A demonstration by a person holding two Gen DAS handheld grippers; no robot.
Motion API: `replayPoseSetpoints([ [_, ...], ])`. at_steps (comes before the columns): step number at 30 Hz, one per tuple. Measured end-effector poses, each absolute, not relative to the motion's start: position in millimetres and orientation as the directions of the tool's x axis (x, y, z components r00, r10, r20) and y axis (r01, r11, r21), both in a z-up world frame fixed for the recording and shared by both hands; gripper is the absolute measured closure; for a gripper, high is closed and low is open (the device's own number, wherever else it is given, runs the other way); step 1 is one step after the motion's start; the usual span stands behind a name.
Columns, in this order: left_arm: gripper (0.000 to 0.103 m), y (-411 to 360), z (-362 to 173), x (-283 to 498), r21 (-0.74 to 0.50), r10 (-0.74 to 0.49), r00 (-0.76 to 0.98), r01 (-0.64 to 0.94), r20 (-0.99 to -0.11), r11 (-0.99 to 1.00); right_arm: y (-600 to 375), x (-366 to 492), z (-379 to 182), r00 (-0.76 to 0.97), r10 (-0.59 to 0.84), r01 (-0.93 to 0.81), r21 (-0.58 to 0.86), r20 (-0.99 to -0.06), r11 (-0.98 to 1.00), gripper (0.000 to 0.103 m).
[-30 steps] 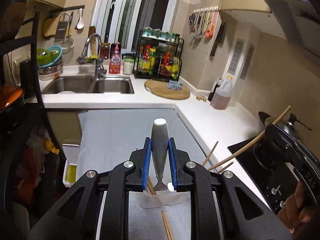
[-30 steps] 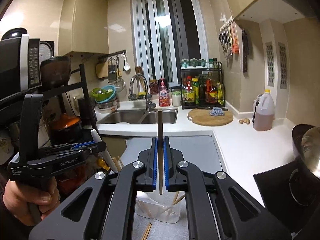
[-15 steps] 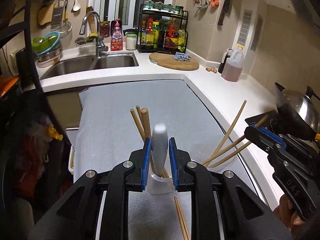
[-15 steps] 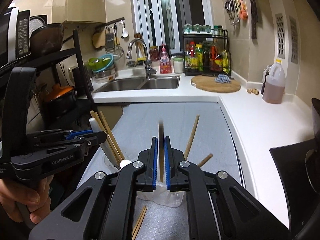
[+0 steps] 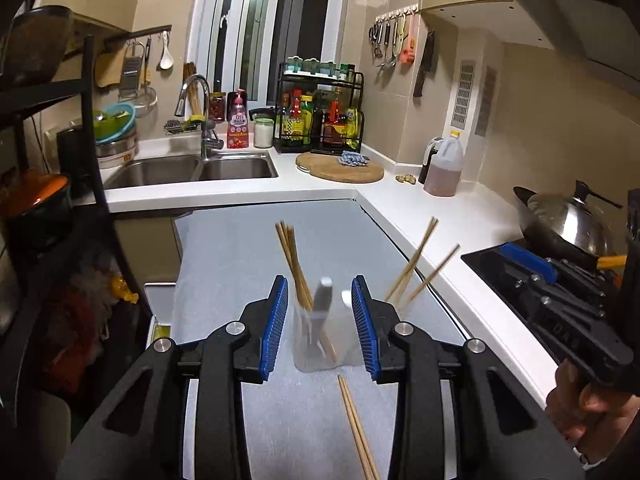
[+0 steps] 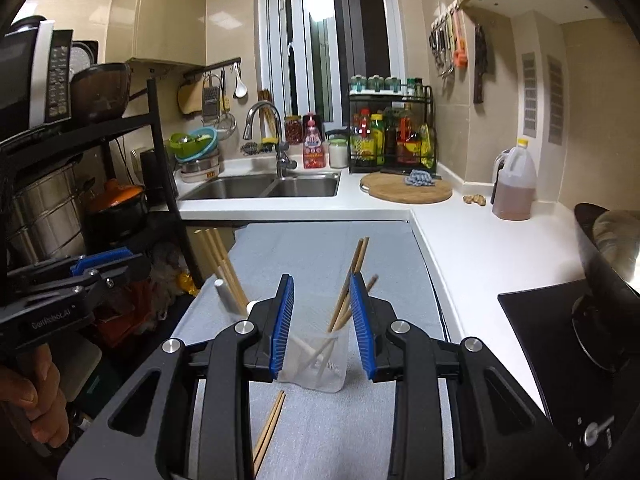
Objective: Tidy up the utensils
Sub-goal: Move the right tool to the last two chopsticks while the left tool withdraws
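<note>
A clear plastic cup [image 5: 314, 338] stands on the grey mat [image 5: 248, 248] and holds several wooden chopsticks [image 5: 290, 256] and a white spoon whose handle [image 5: 323, 296] sticks up. My left gripper [image 5: 320, 320] is open and empty just above it. A second clear cup [image 6: 314, 364] holds chopsticks [image 6: 352, 276] that lean right; my right gripper [image 6: 322, 322] is open and empty above it. A loose pair of chopsticks [image 5: 358, 428] lies on the mat in front of the cups, also in the right wrist view [image 6: 270, 428].
A white counter [image 5: 452, 220] runs along the right with a black hob [image 5: 504, 264] and a wok [image 5: 568, 216]. A double sink [image 5: 192, 168], cutting board [image 5: 340, 166] and oil jug [image 5: 444, 170] lie beyond. A black shelf rack [image 6: 120, 184] stands left.
My left gripper has opened and let the white spoon drop into its cup. My right gripper has opened and released its chopstick into the other cup.
</note>
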State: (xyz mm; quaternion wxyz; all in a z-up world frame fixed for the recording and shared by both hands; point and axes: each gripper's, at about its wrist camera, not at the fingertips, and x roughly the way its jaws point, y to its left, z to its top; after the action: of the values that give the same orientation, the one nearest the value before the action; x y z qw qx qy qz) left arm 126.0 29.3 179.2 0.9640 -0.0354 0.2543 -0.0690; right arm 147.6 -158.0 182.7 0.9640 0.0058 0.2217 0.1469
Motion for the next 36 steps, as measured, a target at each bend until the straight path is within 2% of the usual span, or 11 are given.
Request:
replayPoseSetpoints([
  [4, 0.069, 29.5, 158.0, 92.4, -0.066, -0.119, 0.873, 0.099, -0.473, 0.993, -163.4, 101.4, 167.1, 0.870, 0.280, -0.282, 0.056, -0.406, 0.958, 0.073],
  [7, 0.069, 32.5, 135.7, 70.3, -0.058, -0.107, 0.872, 0.090, -0.478, 0.994, -164.6, 73.2, 149.3, 0.867, 0.285, -0.286, 0.062, -0.408, 0.956, 0.078],
  [9, 0.070, 34.4, 120.7, 58.0, -0.064, -0.109, 0.867, 0.090, -0.487, 0.994, -161.6, 60.4, 137.3, 0.858, 0.294, -0.292, 0.071, -0.421, 0.954, 0.092],
  [12, 0.070, 37.1, 96.3, 42.8, -0.061, -0.102, 0.859, 0.083, -0.502, 0.995, -156.7, 42.0, 114.9, 0.835, 0.314, -0.296, 0.111, -0.452, 0.949, 0.100],
  [15, 0.069, 39.1, 81.0, 32.8, -0.055, -0.084, 0.861, 0.065, -0.501, 0.996, -147.3, 26.4, 89.5, 0.815, 0.327, -0.300, 0.135, -0.479, 0.944, 0.099],
  [20, 0.070, 48.0, 55.5, 29.6, -0.099, -0.071, 0.844, 0.021, -0.531, 0.995, -119.8, 20.1, 47.4, 0.744, 0.335, -0.321, 0.130, -0.578, 0.938, 0.096],
  [30, 0.070, 61.1, 51.3, 24.3, -0.134, -0.068, 0.849, -0.003, -0.523, 0.991, -90.3, 42.0, -8.7, 0.645, 0.295, -0.284, 0.137, -0.705, 0.949, 0.093],
  [33, 0.070, 60.7, 51.7, 22.9, -0.133, -0.072, 0.851, 0.002, -0.520, 0.991, -87.0, 46.4, -19.3, 0.613, 0.290, -0.279, 0.142, -0.735, 0.950, 0.085],
  [36, 0.070, 60.2, 50.1, 22.9, -0.136, -0.077, 0.849, 0.006, -0.523, 0.991, -82.8, 46.5, -24.4, 0.599, 0.287, -0.291, 0.131, -0.748, 0.948, 0.083],
])
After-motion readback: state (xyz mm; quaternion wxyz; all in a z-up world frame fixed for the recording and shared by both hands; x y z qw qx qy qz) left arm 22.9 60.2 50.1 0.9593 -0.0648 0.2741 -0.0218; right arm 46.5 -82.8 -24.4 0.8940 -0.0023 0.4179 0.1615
